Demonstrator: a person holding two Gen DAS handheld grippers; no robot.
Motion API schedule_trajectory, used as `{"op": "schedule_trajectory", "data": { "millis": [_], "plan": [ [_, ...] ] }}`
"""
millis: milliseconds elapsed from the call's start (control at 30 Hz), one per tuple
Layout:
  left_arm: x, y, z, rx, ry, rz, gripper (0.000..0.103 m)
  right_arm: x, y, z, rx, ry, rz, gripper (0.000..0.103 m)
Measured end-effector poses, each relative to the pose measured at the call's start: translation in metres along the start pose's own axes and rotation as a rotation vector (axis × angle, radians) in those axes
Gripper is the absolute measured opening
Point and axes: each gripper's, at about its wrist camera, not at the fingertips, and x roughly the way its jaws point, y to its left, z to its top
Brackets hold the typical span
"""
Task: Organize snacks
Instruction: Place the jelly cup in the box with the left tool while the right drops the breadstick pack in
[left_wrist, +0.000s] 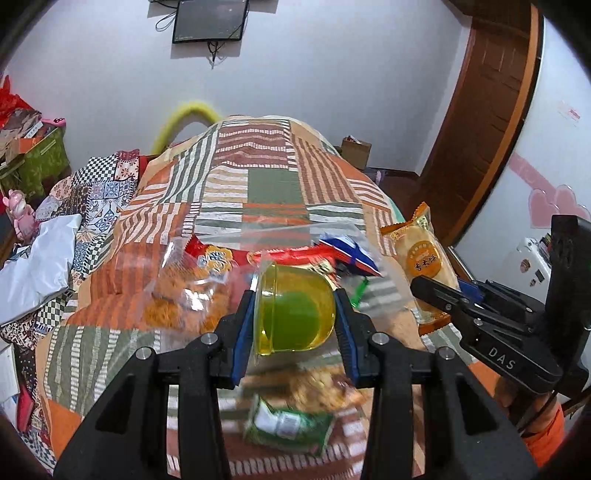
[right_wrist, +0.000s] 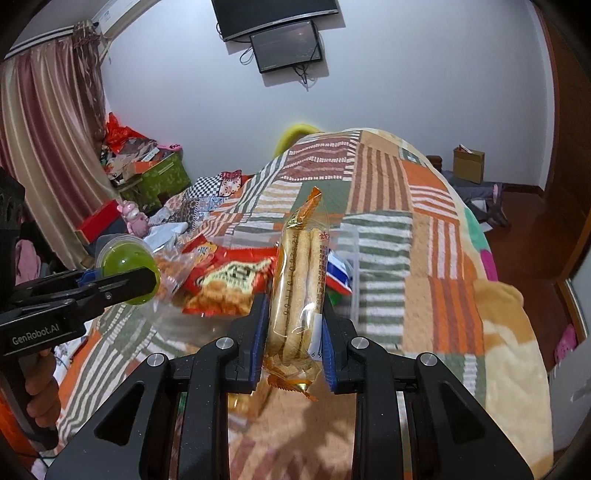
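Mounted on each wrist, angled down close over the patchwork bed (left_wrist: 258, 177); both sharing the snack pile (right_wrist: 221, 280).

Jelly cup (left_wrist: 295, 308) between the left tool's pads, above snack packets (left_wrist: 207, 273) on the blanket (left_wrist: 258, 173)

Motion blur smears the snack packets (left_wrist: 207, 291) lying on the patchwork blanket (left_wrist: 258, 184) behind the jelly cup (left_wrist: 295, 314); their print cannot be read. The green packet (left_wrist: 288, 424) below the left gripper (left_wrist: 295, 317) is likewise blurred. The clear bin (right_wrist: 351, 266) shows only a faint rim, its contents partly covered by the rice-cracker packet (right_wrist: 299, 291). The wall screen (left_wrist: 208, 18) is cut by the top edge. The hand (right_wrist: 40, 398) on the left handle is half hidden.
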Motion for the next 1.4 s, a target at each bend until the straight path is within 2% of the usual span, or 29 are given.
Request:
{"op": "schedule_trajectory", "data": {
  "millis": [400,567,733,1067,1233,1400],
  "plan": [
    [0.051,0.012,0.004,0.021,0.010,0.034,0.040,0.052,-0.001,0.011,-0.010,0.042,0.025,0.022],
    [0.064,0.012,0.004,0.030,0.015,0.061,0.041,0.059,0.004,0.011,-0.028,0.048,0.032,0.022],
    [0.081,0.021,-0.002,-0.010,0.073,0.050,0.041,0.074,0.012,0.000,-0.075,0.100,0.011,0.022],
    [0.078,0.031,-0.006,-0.067,0.092,0.030,0.040,0.068,0.012,0.000,-0.093,0.113,-0.011,0.023],
    [0.065,0.027,-0.007,-0.051,0.085,0.045,0.041,0.058,0.011,-0.002,-0.080,0.113,-0.006,0.031],
    [0.044,0.025,-0.008,-0.043,0.054,0.054,0.051,0.045,0.010,-0.003,-0.066,0.102,0.003,0.032]
  ]
}}
